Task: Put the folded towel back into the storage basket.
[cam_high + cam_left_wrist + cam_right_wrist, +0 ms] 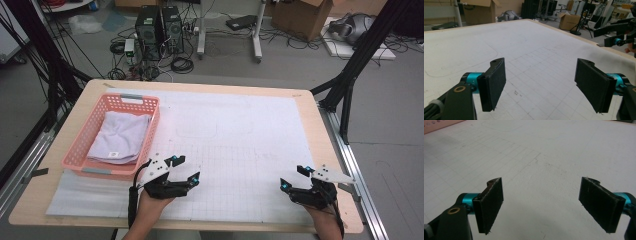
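A pink plastic basket (79,150) stands at the table's left with a folded lavender towel (120,137) inside it. My left gripper (186,168) rests near the front edge, just right of the basket, jaws wide open and empty. In the left gripper view its pads (494,83) frame bare white mat (524,50). My right gripper (295,177) sits at the front right, also open with nothing between its pads (490,203). The right gripper (616,32) also appears far off at the right edge of the left gripper view.
A white gridded mat (240,145) covers most of the wooden table (310,102). Behind the table, on the floor, are computer towers (160,30), tangled cables, cardboard boxes (300,17) and black stand legs (350,75). The basket's pink rim (439,125) shows at top left.
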Demonstrator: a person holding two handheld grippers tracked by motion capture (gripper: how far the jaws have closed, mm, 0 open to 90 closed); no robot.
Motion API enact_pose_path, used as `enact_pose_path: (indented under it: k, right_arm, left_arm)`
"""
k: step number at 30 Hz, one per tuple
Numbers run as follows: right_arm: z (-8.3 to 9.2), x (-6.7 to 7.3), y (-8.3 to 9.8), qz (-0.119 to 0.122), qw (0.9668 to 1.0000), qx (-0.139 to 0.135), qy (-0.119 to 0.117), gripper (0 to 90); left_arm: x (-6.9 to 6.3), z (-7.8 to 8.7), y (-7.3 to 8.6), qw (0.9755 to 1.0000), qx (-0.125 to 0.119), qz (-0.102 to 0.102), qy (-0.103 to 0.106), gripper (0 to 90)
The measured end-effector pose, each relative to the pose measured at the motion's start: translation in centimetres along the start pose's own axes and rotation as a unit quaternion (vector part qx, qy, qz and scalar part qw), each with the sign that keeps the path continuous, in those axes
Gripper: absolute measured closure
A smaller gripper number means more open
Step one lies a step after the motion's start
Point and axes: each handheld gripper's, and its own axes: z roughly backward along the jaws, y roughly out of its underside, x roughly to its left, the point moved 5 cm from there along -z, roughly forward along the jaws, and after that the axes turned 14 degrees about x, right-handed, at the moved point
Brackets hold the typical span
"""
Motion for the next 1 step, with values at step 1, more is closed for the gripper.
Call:
enact_pose_path:
  k: [1]
  right_arm:
    - [0.0,0.0,0.0,0.0,1.0,0.0,0.0,18.7]
  left_arm:
    - [0.01,-0.02,0.01,1.0,0.0,0.0,0.0,25.4]
